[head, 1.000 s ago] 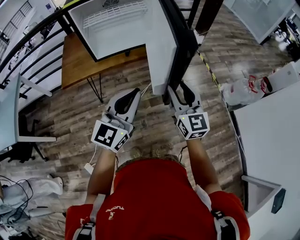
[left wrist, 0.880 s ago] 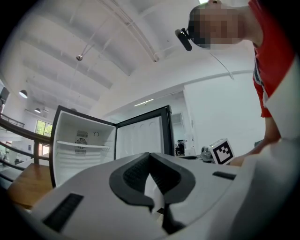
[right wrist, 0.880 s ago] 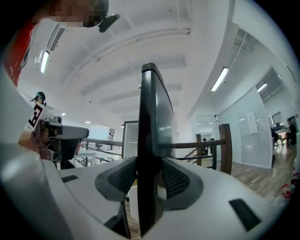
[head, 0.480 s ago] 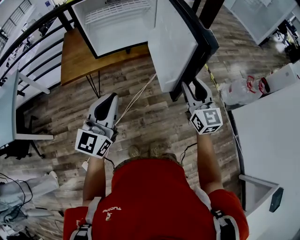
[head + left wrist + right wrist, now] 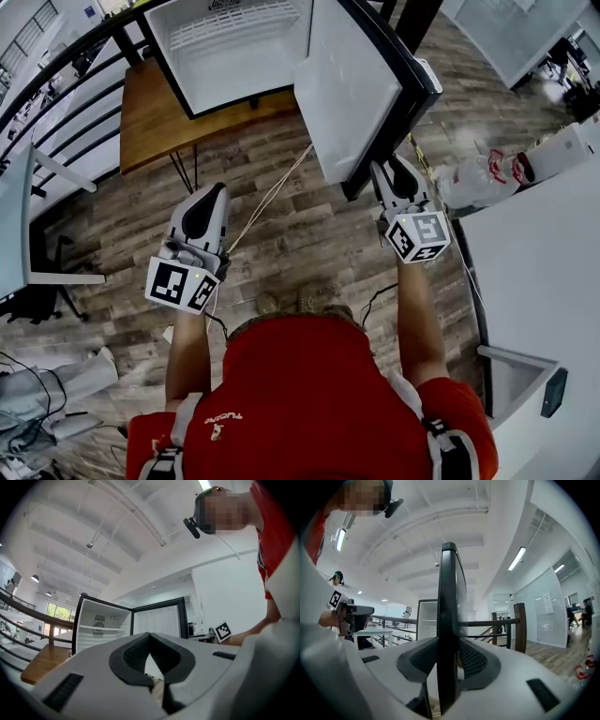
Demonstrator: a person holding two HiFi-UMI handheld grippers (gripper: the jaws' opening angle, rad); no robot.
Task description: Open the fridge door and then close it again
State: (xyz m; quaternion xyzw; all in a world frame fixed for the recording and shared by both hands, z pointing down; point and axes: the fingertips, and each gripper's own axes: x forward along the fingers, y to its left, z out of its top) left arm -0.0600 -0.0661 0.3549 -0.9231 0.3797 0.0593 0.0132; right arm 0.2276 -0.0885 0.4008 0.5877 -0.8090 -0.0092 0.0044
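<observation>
The right claw [image 5: 390, 171] is clamped on the free edge of the white fridge door with a black rim [image 5: 345, 84]. In the right gripper view that dark edge stands upright between the two pads and fills the gap, and the jaws have just been closing onto it. The door stands swung wide, its white inner face turned toward the left claw [image 5: 213, 194] and its hinge side far ahead of the right claw. Beyond it the white, black-framed fridge cabinet [image 5: 180, 58] gapes open, sitting on a brown wooden table with thin black legs [image 5: 150, 122]. The left claw has its jaws together with nothing between them. It hangs well apart from the door, over the grey-brown plank floor [image 5: 309, 239]. A thin white cable [image 5: 274, 192] runs across the floor just beside its tip, toward the table. Between the two claws the floor lies open. To the outer side of the right claw, a white counter [image 5: 539, 281] edges in near. Past the left claw, a black metal railing [image 5: 56, 89] bounds the space.
</observation>
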